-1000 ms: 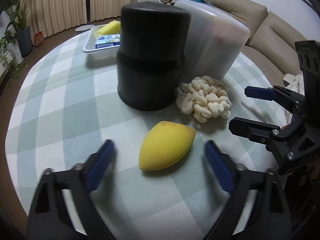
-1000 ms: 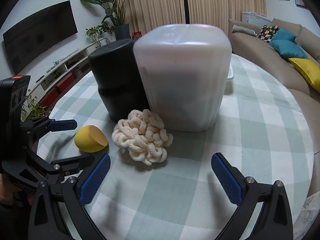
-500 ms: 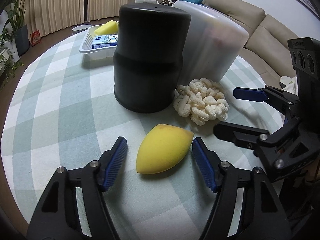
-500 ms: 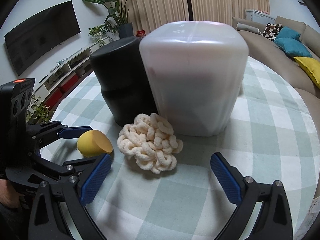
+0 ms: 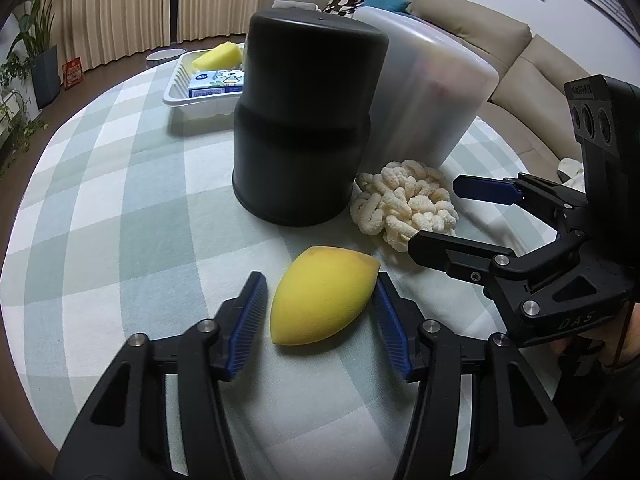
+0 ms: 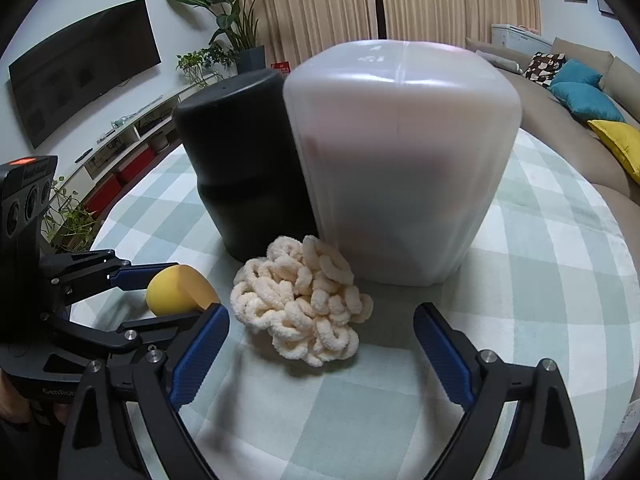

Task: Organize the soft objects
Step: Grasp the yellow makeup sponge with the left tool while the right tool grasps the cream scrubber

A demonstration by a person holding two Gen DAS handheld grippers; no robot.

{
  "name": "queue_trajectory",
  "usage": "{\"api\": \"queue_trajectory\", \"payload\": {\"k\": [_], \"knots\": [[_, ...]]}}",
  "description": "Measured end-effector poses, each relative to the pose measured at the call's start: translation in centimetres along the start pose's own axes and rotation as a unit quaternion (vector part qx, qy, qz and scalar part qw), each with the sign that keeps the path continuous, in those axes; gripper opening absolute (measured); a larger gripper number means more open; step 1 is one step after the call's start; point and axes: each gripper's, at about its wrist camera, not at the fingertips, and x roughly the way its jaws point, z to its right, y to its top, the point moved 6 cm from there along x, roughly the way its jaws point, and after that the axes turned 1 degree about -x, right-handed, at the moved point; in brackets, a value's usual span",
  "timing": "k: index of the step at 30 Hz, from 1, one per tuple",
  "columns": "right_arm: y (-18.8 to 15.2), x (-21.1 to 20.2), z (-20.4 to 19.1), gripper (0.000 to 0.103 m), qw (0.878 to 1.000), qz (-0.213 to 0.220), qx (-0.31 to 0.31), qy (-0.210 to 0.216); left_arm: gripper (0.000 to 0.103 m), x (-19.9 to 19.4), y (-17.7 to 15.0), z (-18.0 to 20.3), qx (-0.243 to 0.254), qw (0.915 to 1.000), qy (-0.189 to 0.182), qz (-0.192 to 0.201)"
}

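A yellow egg-shaped sponge [image 5: 320, 296] lies on the checked tablecloth, and it also shows in the right wrist view [image 6: 176, 290]. My left gripper [image 5: 318, 322] straddles it, its right pad touching the sponge and its left pad a small gap away. A cream loopy chenille scrubber [image 5: 404, 204] lies just beyond, in front of the bins; it also shows in the right wrist view [image 6: 304, 304]. My right gripper [image 6: 320, 354] is open, with the scrubber just ahead between its fingers.
An upturned black bin [image 5: 304, 120] and an upturned translucent white bin [image 6: 400, 160] stand side by side behind the soft objects. A white tray [image 5: 180, 92] with a yellow sponge [image 5: 218, 56] and a tissue pack [image 5: 216, 82] sits at the table's far side. A sofa lies beyond.
My left gripper's jaws have narrowed from wide open to hugging the yellow sponge. My right gripper has moved closer to the cream scrubber, still open.
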Motion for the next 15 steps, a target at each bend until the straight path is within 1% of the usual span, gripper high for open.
{"api": "queue_trajectory", "payload": {"k": [1,3,5,6,9,12,14,15], "knots": [[0.0,0.0,-0.1,0.095,1.0,0.0,-0.001,0.001,0.046,-0.1,0.0,0.1,-0.001,1.0,-0.003,0.002],[-0.1,0.1,-0.1,0.094,1.0,-0.002,-0.001,0.006,0.046,-0.1,-0.2,0.2,0.001,1.0,-0.001,0.001],[-0.4,0.9,-0.2,0.089,1.0,-0.019,-0.01,0.002,0.045,-0.2,-0.3,0.4,0.004,1.0,0.003,0.001],[-0.5,1.3,-0.4,0.088,1.0,-0.029,-0.009,0.001,0.045,-0.2,-0.3,0.3,0.002,1.0,0.004,0.002],[-0.1,1.3,-0.6,0.084,1.0,-0.022,-0.009,0.006,0.044,-0.3,-0.3,0.3,-0.008,1.0,0.001,0.004],[0.0,1.7,-0.9,0.08,1.0,-0.027,-0.014,0.0,0.044,-0.3,-0.3,0.1,-0.015,0.9999,0.001,0.007],[0.0,1.7,-1.2,0.066,0.999,-0.027,-0.024,-0.004,0.044,-0.3,-0.3,-0.1,-0.022,0.9997,-0.001,0.009],[0.0,1.6,-1.2,0.063,0.999,-0.026,-0.026,-0.006,0.044,-0.4,-0.3,-0.1,-0.024,0.9997,-0.002,0.01]]}}
